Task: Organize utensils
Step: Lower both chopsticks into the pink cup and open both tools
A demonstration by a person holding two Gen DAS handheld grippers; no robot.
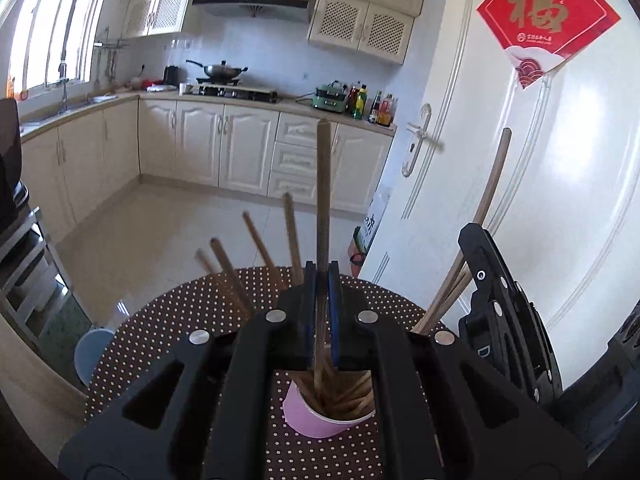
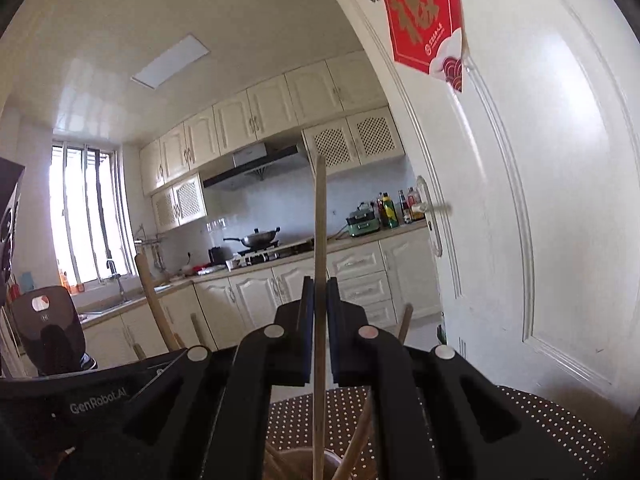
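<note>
Grippers (image 1: 322, 280) (image 2: 319, 292) each clamp one chopstick (image 1: 322, 200) (image 2: 319, 240) over cup (image 1: 308, 420)

We see a pink cup (image 1: 316, 420) of tan wooden chopsticks (image 1: 322, 200) on a brown, white-dotted tabletop (image 1: 192, 320), cream cabinets (image 1: 224, 148) and a red-and-gold door hanging (image 1: 548, 16).
</note>
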